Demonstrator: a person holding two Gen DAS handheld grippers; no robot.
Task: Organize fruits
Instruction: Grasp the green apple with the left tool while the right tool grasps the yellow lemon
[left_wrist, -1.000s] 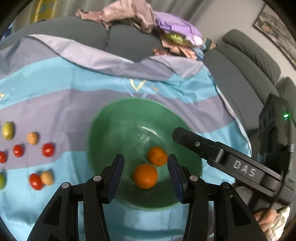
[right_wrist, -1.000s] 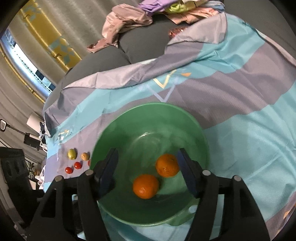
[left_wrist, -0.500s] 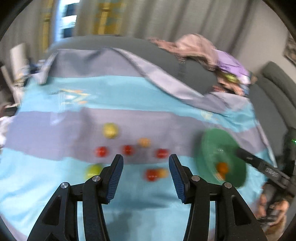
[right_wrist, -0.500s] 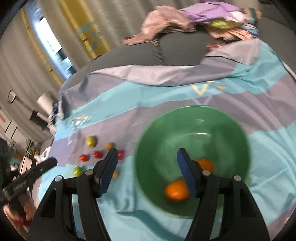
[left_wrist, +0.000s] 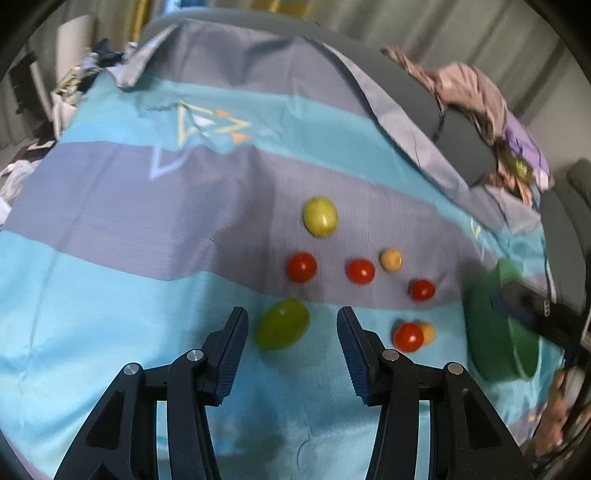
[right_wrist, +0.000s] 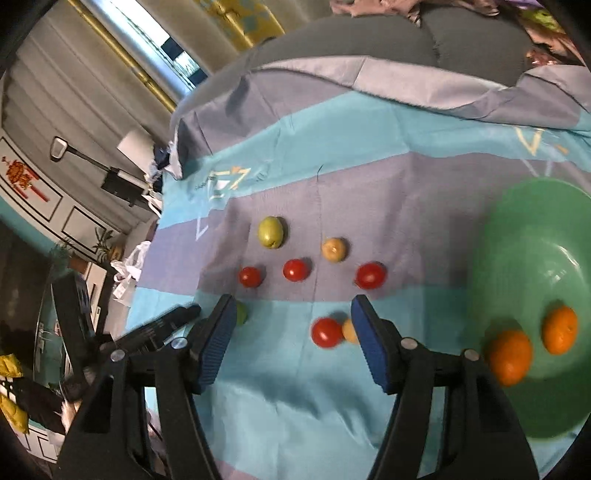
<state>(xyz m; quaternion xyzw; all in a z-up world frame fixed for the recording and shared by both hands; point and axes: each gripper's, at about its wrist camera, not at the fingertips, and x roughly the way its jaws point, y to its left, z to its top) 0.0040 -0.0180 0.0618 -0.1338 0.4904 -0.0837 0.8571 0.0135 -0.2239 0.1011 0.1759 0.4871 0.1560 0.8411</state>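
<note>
A: Both tools are empty. The left tool (left_wrist: 291, 332) stands apart, straddling the green fruit (left_wrist: 282, 328) without touching it; the right tool (right_wrist: 291, 332), whose jaws have just been narrowing, frames a red tomato (right_wrist: 325, 332).

B: Risk?

A: The cloth (left_wrist: 147, 258) is soft, and round fruit could roll off a closing pad. That tomato touches a small yellow fruit (right_wrist: 349, 330), which may get knocked. The green bowl (right_wrist: 535, 258) with two oranges (right_wrist: 509, 356) sits off to the right.

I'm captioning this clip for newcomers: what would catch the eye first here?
The green bowl at right, holding two oranges. Left of it, small red tomatoes and yellow-green fruits dot the blue-and-grey striped cloth. The open left gripper frames one green fruit.
</note>
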